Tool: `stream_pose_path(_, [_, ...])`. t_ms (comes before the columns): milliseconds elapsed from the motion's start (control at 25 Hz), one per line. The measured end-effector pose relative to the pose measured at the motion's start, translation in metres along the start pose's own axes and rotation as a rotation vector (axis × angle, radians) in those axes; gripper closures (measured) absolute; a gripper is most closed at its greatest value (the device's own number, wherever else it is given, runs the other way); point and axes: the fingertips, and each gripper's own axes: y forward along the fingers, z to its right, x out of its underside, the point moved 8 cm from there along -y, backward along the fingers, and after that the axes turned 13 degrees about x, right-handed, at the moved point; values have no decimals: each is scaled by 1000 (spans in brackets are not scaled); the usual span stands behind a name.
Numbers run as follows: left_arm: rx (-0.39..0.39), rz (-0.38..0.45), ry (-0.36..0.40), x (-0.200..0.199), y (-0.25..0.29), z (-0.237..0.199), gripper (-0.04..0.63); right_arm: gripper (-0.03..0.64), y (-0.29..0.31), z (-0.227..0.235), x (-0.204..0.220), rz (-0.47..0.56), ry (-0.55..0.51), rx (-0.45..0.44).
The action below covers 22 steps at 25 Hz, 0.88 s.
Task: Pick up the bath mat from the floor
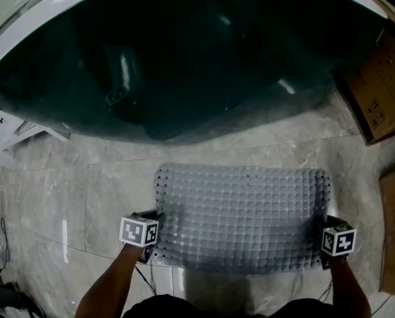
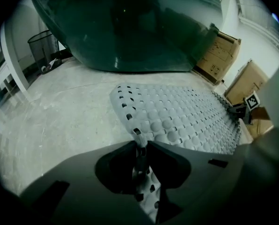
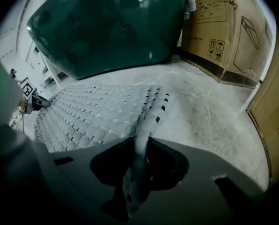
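Probably light, floppy and rubbery, prone to sagging between holds, so best taken at both near corners: left gripper [image 2: 140, 146] jaws pinching the near-left edge, right gripper [image 3: 142, 142] jaws pinching the near-right. Bath mat [image 1: 244, 217] pale grey, bubble-studded, hole-punched, spread on floor [image 1: 78, 191] just near of dark tub [image 1: 184, 52].

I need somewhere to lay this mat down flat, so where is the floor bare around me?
The widest bare floor lies left of the mat, reaching up to the tub and the white frame. A narrow strip runs between mat and tub. The right is crowded by cardboard boxes.
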Motion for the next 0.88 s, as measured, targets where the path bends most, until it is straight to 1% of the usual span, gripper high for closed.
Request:
stream_pose_path(160, [32,31,19,-2,-6,4,534,557,-13,-5,-7,39,-7,-11])
stream_pose_path(240, [57,50,24,-4,-12,7,535,563,-18,-4,-8,63,8,-44])
stream_pose_path(360, [90,79,52,-9,-23,14,538,568,-29,-4,-12,106,24,-93])
stream_pose_path(480, [112,119,71,-12,-35,24,540,569,-47,-6,-17,139,29,-122])
stream_pose_path(680, [98,197,80,-23,-64,39,540,569,-71,-7,-29,184,36,-156])
stream_pose_path(880, [95,214,107,-34,-90,60,540,569,-100,-16,-49,200,17,-177])
